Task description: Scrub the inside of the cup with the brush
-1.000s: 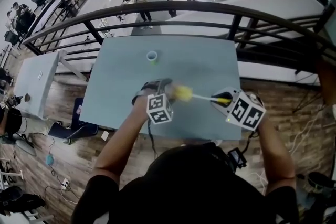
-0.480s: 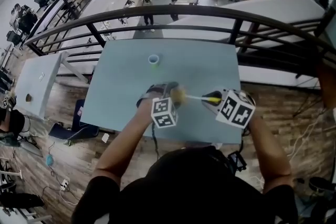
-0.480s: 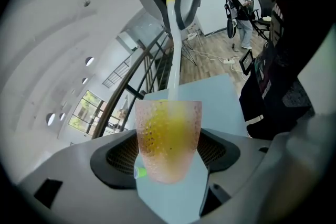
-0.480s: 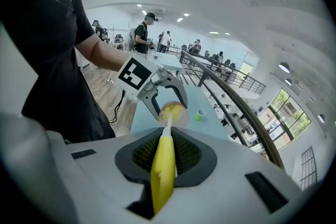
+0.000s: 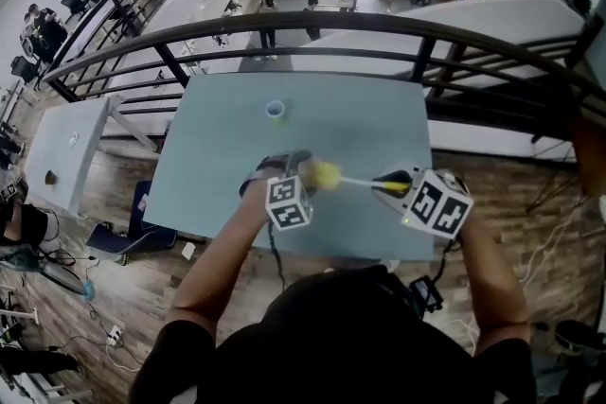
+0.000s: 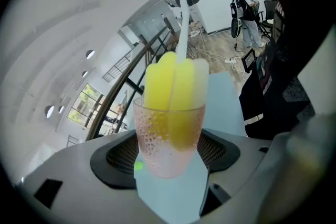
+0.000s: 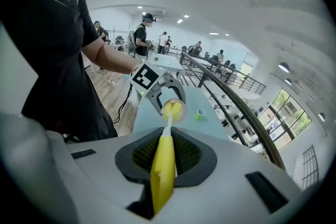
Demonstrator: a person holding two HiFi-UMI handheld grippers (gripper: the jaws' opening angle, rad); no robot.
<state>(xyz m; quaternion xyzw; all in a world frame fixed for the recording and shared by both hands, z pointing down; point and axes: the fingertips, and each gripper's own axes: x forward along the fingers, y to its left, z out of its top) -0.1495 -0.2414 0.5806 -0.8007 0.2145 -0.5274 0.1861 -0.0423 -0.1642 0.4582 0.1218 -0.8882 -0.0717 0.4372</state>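
while left gripper (image 6: 169,168) grips cup (image 6: 157,136), right gripper (image 7: 164,155) holds brush (image 6: 173,81), head overtopping rim

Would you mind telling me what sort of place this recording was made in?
Probably a mezzanine in a large open office or lab: the table stands by a dark railing, with people on a floor below.

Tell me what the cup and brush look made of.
Cup: clear pinkish plastic or glass, can't tell which; see-through wall with a bumpy texture.
Brush head: probably foam sponge, matte yellow and white blocks.
Brush handle: smooth yellow plastic, by its look.
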